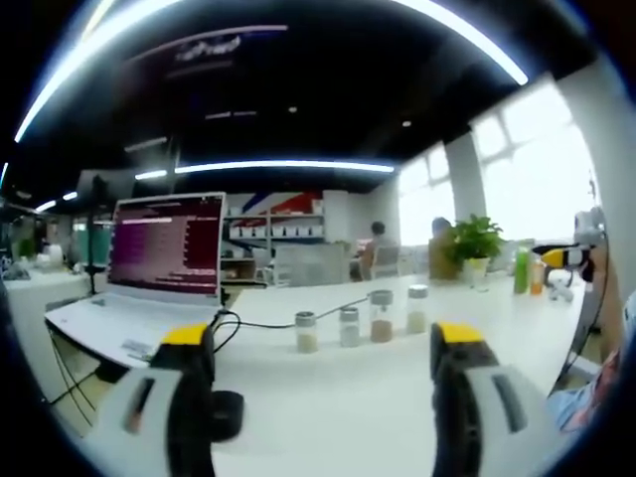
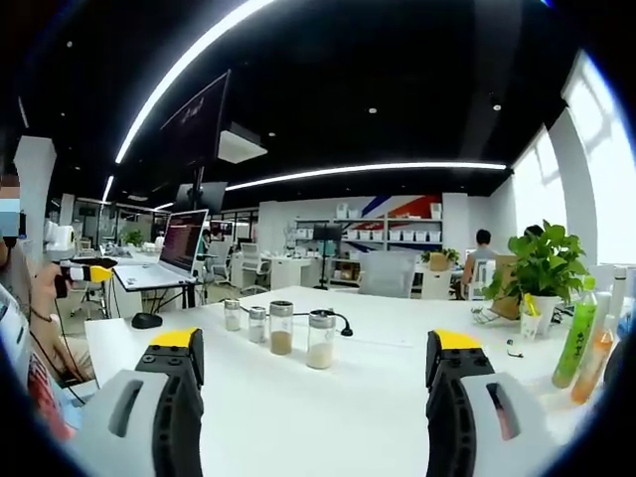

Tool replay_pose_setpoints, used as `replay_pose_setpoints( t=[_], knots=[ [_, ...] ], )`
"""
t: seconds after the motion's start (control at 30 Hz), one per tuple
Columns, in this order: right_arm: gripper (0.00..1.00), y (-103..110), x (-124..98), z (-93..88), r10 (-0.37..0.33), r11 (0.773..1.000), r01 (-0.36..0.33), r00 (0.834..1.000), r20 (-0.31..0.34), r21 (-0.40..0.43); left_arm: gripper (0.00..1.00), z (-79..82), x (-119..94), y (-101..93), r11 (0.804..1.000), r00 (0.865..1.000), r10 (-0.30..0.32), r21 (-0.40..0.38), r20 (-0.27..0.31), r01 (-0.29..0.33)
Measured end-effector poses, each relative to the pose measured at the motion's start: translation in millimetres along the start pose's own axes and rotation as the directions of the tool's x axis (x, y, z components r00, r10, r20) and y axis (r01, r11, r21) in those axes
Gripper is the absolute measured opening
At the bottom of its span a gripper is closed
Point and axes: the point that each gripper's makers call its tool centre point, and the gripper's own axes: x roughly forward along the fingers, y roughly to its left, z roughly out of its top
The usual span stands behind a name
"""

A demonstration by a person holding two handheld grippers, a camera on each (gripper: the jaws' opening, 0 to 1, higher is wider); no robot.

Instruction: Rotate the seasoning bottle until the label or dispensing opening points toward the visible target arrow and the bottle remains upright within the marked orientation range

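Note:
Several clear seasoning bottles with silver caps stand upright in a row on the white table (image 1: pixel 328 407). In the left gripper view the nearest bottle (image 1: pixel 306 332) holds pale powder and a taller one (image 1: pixel 381 316) holds brown powder. My left gripper (image 1: pixel 323 343) is open, well short of the row, with nothing between its jaws. In the right gripper view the closest bottle (image 2: pixel 320 340) stands ahead, with a brown-filled one (image 2: pixel 281 329) beside it. My right gripper (image 2: pixel 316 358) is open too, apart from the bottles.
An open laptop (image 1: pixel 164 258) sits at the table's left end, with a black mouse (image 1: pixel 227 412) and a cable near it. A potted plant (image 2: pixel 542 268) and a green drink bottle (image 2: pixel 576 343) stand at the other end. Seated people and shelves are far behind.

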Motion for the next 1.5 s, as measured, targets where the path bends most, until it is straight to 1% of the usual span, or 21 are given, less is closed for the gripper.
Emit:
replay_pose_setpoints(
  t=[0.3, 0.5, 0.57, 0.7, 0.77, 0.87, 0.97, 1.13, 1.17, 1.3, 1.5],
  knots=[
    [0.95, 25, 20, -3.5, 0.061, 0.998, -0.061, 0.998, -0.021, 0.002, 0.95, -1.2, 0, 0.4, 1.0, 1.0, -0.003, -0.007, -0.004, 0.003],
    [0.95, 33, 32, -1.8, 0.082, 0.997, -0.082, 0.996, -0.022, 0.006, 0.95, -1.5, 0, 0.1, 1.0, 1.0, -0.007, -0.008, -0.006, 0.007],
    [0.94, 37, 39, 0.5, 0.096, 0.995, -0.096, 0.995, -0.03, -0.007, 0.95, -1.5, 0, 0.3, 1.0, 1.0, -0.007, -0.01, -0.005, 0.007],
    [0.93, 39, 49, 5.2, 0.095, 0.995, -0.096, 0.995, -0.032, -0.03, 0.94, -2.7, 1, 0.7, 1.0, 1.0, -0.009, -0.014, -0.008, 0.009],
    [0.93, 43, 52, 6.8, 0.108, 0.994, -0.108, 0.994, -0.024, -0.014, 0.94, -3.4, 1, 1.4, 1.0, 1.0, -0.007, -0.012, -0.011, 0.007],
    [0.93, 50, 59, 7.8, 0.122, 0.993, -0.122, 0.992, -0.02, -0.006, 0.94, -1.8, 1, 4.0, 1.0, 1.0, 0.011, -0.011, -0.005, -0.011],
    [0.93, 56, 66, 8.3, 0.14, 0.99, -0.14, 0.99, -0.02, 0.003, 0.94, -0.7, 0, 3.6, 1.0, 1.0, 0.006, -0.013, 0.0, -0.006],
    [0.91, 64, 77, 6.5, 0.153, 0.988, -0.153, 0.988, -0.03, 0.007, 0.94, -1.0, -1, 4.6, 1.0, 1.0, 0.01, -0.014, -0.001, -0.01],
    [0.9, 65, 80, 5.1, 0.162, 0.987, -0.162, 0.986, -0.04, -0.003, 0.94, -1.1, -1, 4.5, 1.0, 1.0, 0.009, -0.016, -0.002, -0.009],
    [0.9, 69, 91, 0.6, 0.174, 0.985, -0.174, 0.983, -0.061, 0.001, 0.94, -1.3, -1, 5.3, 1.0, 1.0, 0.009, -0.018, -0.003, -0.009],
    [0.9, 69, 105, -7.8, 0.183, 0.983, -0.181, 0.98, -0.081, 0.032, 0.94, -0.6, -1, 5.7, 1.0, 1.0, 0.008, -0.012, 0.0, -0.008]
  ],
)
